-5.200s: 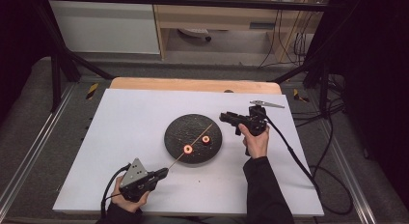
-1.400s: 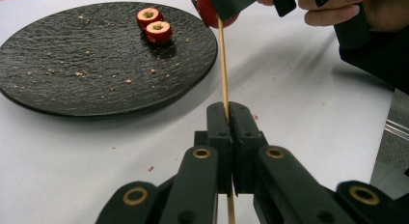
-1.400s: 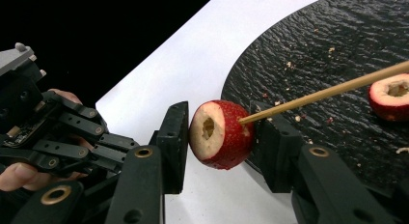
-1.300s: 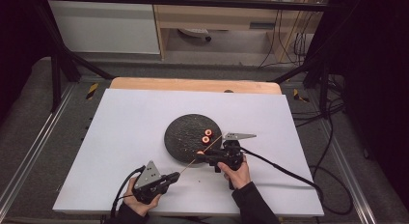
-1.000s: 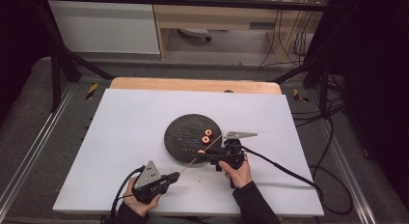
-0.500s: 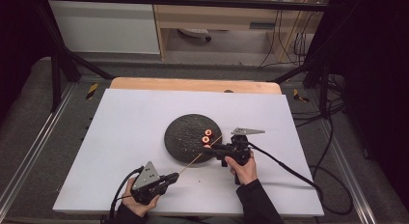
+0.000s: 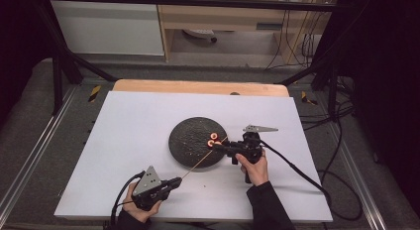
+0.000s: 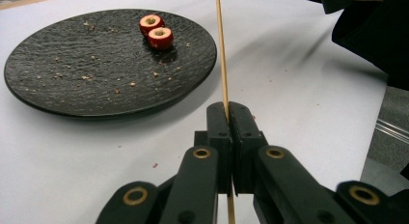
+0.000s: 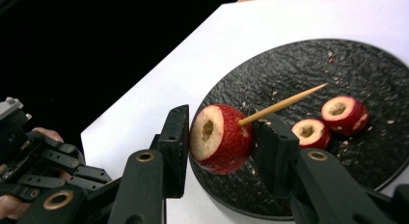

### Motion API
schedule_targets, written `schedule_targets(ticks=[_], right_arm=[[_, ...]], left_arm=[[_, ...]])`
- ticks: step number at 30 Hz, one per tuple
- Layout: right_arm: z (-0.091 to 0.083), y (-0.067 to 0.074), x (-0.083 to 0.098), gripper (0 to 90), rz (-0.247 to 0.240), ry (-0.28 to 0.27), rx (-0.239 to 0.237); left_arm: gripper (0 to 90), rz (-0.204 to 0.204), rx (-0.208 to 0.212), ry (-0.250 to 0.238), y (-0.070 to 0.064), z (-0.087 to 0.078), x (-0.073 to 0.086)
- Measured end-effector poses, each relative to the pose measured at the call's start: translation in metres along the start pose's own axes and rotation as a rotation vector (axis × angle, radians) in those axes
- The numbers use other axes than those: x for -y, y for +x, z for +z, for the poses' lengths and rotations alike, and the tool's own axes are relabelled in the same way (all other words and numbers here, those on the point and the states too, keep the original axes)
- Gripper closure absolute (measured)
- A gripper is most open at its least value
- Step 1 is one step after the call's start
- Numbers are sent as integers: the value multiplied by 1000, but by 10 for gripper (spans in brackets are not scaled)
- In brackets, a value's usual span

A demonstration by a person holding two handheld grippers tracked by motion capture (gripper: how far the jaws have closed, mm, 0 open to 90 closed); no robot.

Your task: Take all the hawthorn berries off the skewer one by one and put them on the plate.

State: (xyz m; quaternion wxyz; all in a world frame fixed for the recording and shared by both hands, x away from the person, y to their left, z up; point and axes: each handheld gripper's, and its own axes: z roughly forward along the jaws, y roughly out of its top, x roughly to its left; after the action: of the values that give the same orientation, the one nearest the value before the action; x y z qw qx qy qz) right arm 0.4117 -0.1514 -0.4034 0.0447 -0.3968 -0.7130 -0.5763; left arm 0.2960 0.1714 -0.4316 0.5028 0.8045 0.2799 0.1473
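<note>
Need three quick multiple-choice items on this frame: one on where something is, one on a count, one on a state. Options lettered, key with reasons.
1. Where are the loose red fruit pieces?
A. on the black plate
B. on the white table top
C. on the floor

2. How many red fruit pieces lie on the plate?
A. one
B. two
C. four

3. What is the left gripper doing?
A. standing open over the plate
B. shut on the wooden skewer
C. shut on a fruit piece

Key:
1 A, the left gripper view shows them lying on the dark plate.
2 B, two cored pieces lie side by side on the plate, while a third sits on the skewer between the jaws of the right gripper.
3 B, its jaws are pressed together with the skewer clamped between them.
</note>
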Motion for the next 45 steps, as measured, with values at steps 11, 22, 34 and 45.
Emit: schedule_targets(ticks=[11, 22, 34, 45], right_arm=[[-6, -7, -14, 611, 15, -14, 25], [-24, -16, -35, 613, 11, -59, 115], [-31, -20, -42, 614, -10, -63, 189], [7, -12, -19, 615, -45, 27, 166]], left_arm=[[879, 0, -8, -10, 2, -3, 0], [879, -5, -16, -17, 4, -7, 1], [879, -53, -58, -32, 17, -13, 1], [879, -81, -85, -34, 24, -14, 2]])
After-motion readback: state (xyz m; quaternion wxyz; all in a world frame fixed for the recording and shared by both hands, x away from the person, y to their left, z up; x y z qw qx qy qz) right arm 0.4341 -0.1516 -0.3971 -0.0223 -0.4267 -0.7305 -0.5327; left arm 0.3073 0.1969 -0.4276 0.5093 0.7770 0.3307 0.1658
